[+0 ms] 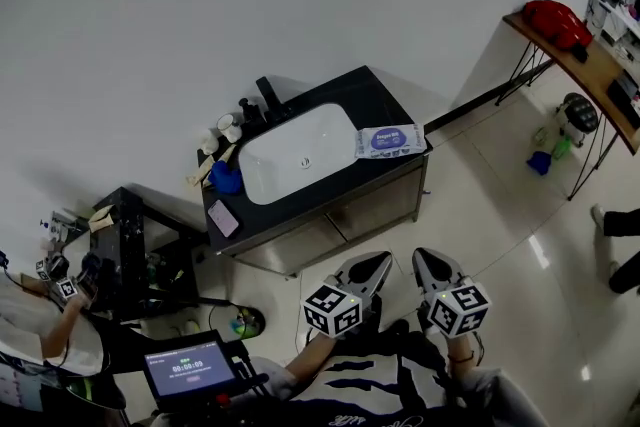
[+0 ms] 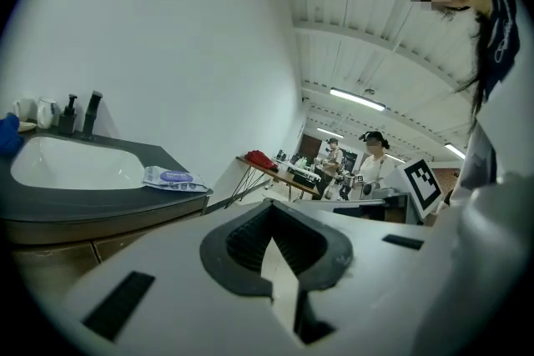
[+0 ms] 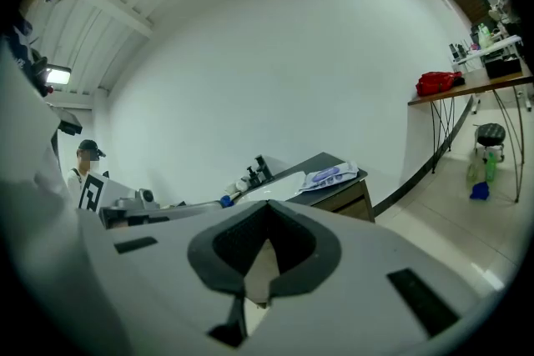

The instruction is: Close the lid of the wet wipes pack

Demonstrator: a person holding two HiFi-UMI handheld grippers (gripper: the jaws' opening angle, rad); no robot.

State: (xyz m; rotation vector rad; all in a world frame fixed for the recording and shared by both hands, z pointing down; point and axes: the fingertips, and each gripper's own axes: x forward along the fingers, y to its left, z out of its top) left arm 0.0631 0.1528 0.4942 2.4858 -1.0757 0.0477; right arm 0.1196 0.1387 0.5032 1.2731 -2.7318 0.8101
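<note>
Nearest, the left gripper [image 1: 377, 264] and right gripper [image 1: 429, 262] are being held pressed together, empty. Well beyond, the wet wipes pack [image 1: 389, 140] is lying at the vanity countertop's [image 1: 362, 96] right edge, untouched; closing is judged not yet begun.

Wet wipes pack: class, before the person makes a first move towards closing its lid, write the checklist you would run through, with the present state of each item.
1. Wet wipes pack found, lying flat on the right end of the counter, beside the sink basin: ok.
2. Pack open or already closed: cannot tell, too small in every view.
3. Nothing lying on top of the pack: ok.
4. Left gripper empty, jaws together: ok.
5. Right gripper empty, jaws together: ok.
6. Grippers close enough to touch the pack: not ok, both are held near the body, well apart from the counter.
</note>
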